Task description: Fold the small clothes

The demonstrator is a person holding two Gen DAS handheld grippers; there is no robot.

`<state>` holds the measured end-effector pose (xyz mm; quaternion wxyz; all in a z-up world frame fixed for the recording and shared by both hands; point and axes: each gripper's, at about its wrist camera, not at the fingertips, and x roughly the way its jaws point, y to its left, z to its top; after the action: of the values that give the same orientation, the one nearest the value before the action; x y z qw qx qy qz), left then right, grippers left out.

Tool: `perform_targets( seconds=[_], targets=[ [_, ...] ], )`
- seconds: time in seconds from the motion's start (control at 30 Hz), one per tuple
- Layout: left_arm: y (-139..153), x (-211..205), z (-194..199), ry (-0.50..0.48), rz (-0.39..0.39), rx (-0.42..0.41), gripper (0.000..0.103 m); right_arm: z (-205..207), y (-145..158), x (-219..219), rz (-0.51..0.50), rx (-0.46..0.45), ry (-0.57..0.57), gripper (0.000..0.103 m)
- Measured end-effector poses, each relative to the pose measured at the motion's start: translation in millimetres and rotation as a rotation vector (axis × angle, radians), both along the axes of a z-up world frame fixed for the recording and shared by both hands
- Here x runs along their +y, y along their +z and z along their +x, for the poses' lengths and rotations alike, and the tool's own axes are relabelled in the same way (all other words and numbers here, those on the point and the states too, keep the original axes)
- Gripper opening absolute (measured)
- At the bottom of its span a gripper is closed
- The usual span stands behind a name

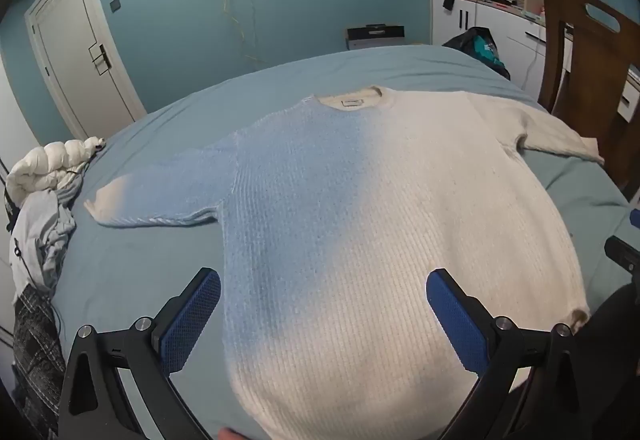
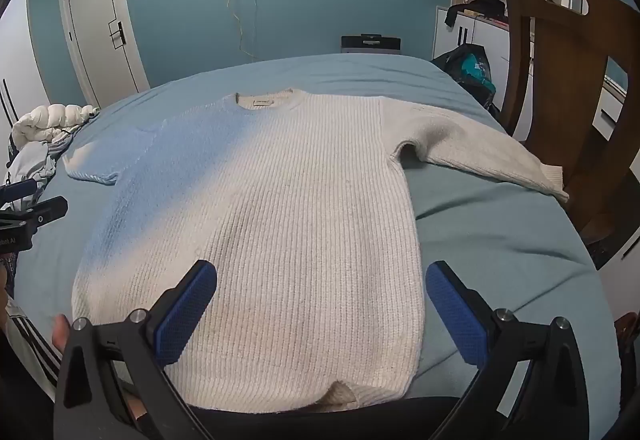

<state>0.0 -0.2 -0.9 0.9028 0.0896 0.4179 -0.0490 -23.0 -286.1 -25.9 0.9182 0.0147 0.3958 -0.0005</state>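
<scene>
A cream ribbed knit sweater [image 1: 380, 208] lies flat and face up on the light blue bed sheet [image 1: 136, 280], collar far, hem near, both sleeves spread out sideways. It also shows in the right wrist view [image 2: 304, 224]. Its left half looks bluish. My left gripper [image 1: 323, 314] is open and empty, hovering over the sweater's lower left part near the hem. My right gripper [image 2: 321, 304] is open and empty, hovering over the sweater's lower right part; the right side edge lies between its fingers. The left gripper's body shows at the left edge of the right wrist view [image 2: 28, 218].
A pile of white and grey clothes [image 1: 44, 192] sits at the bed's left edge. A wooden chair [image 2: 572, 88] stands close by the bed's right side, next to the right sleeve cuff [image 2: 554, 178]. A dark bag [image 2: 468, 70] sits at the far right corner.
</scene>
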Motion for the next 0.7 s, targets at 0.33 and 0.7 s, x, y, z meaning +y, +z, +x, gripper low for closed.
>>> perform_targets(
  seconds=[0.33,0.7],
  targets=[
    [-1,-5,-2,-0.030,0.022,-0.001,0.103,-1,-6,-2,-0.012,0.000,0.008,0.102],
    [-4,-7,0,-0.033,0.028,0.023,0.103,-1,-1,0,-0.007,0.001,0.001,0.102]
  ],
)
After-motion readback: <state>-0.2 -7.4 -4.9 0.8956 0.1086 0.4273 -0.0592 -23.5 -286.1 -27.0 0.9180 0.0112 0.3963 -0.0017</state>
